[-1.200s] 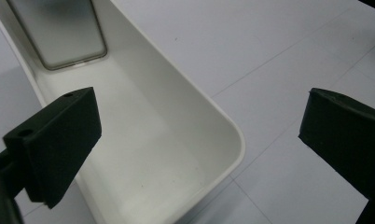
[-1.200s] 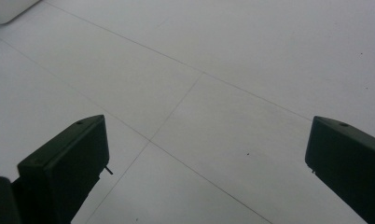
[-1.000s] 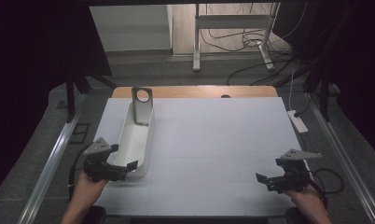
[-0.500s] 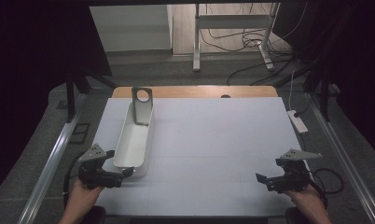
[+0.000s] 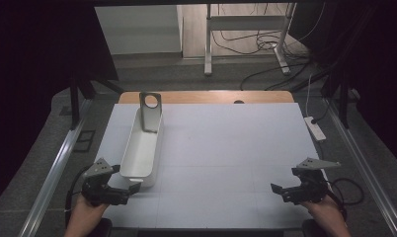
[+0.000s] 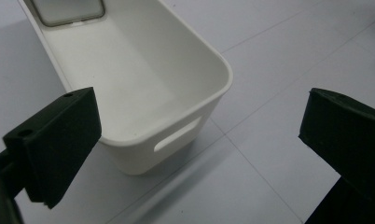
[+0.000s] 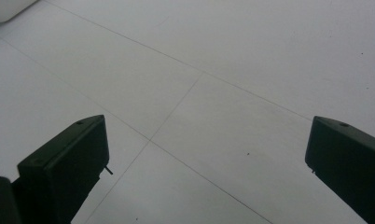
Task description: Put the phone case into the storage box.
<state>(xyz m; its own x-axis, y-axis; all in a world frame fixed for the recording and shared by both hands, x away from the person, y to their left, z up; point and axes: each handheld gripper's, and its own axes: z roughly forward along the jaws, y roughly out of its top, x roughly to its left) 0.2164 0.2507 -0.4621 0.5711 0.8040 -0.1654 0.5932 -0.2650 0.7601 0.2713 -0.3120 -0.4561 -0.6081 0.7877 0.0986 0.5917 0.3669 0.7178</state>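
Note:
A long white bin lies lengthwise on the left of the white table. A grey plate with a round hole leans upright at its far end. My left gripper is open just in front of the bin's near end, not touching it. In the left gripper view the bin's near wall with its handle slot sits between my wide-apart jaws, and the bin is bare inside apart from the plate's foot. My right gripper is open near the front right, over bare table.
A white power strip lies at the table's right edge. A wooden strip borders the far edge. Metal rails run along both sides, and cables and a stand sit on the floor beyond.
My left gripper has pulled back toward the front edge, away from the bin's near end. The bin and my right gripper have stayed put.

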